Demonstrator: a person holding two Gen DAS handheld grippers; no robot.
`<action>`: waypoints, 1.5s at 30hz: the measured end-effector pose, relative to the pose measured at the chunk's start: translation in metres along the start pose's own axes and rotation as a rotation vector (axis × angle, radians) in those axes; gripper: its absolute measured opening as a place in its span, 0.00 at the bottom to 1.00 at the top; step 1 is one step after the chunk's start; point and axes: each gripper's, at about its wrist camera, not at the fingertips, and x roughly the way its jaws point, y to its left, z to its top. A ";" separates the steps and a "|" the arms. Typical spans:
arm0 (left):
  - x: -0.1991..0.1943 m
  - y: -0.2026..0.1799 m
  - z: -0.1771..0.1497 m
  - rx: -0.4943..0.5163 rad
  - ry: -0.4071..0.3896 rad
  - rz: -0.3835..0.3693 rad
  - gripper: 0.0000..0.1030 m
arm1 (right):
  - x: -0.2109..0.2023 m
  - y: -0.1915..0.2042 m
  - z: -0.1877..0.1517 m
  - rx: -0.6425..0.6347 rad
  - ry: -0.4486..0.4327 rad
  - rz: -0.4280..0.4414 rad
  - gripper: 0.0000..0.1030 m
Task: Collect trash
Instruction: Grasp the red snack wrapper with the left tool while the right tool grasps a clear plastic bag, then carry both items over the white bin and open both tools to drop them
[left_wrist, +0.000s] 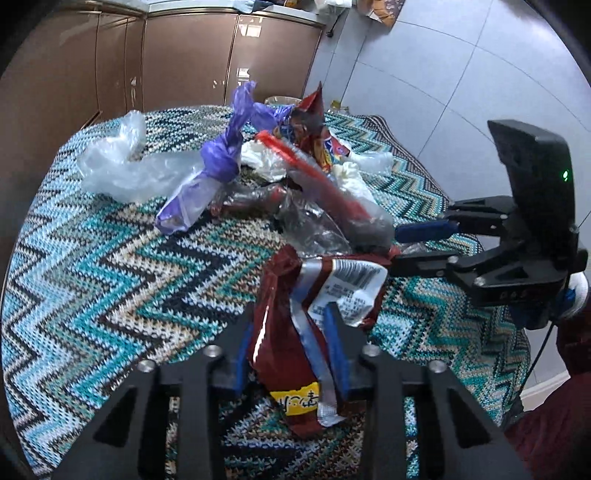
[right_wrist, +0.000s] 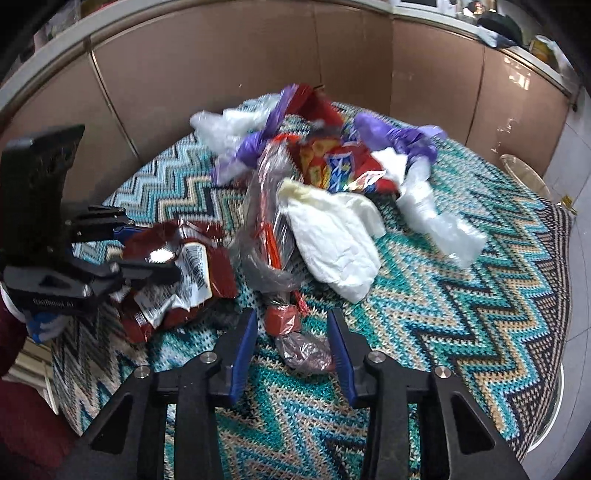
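Both tongs low at the trash pile on the counter (left_wrist: 92, 258).
Left tongs (left_wrist: 291, 354) clamp dark-red wrapper (left_wrist: 280, 332), 6 o'clock of pile; right tongs (right_wrist: 291, 343) wide, straddling clear wrapper (right_wrist: 306, 354).

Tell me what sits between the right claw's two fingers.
In the right wrist view, the twisted end of a clear wrapper with a red band lies between the open right claw's fingers.
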 end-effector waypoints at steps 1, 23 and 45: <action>-0.001 0.000 0.000 -0.003 -0.001 -0.002 0.25 | 0.002 0.000 0.000 -0.003 0.005 0.003 0.29; -0.106 -0.079 0.005 0.015 -0.199 0.079 0.04 | -0.117 0.006 -0.051 0.043 -0.295 0.050 0.15; 0.107 -0.364 0.200 0.334 0.016 -0.056 0.04 | -0.215 -0.248 -0.195 0.645 -0.459 -0.340 0.16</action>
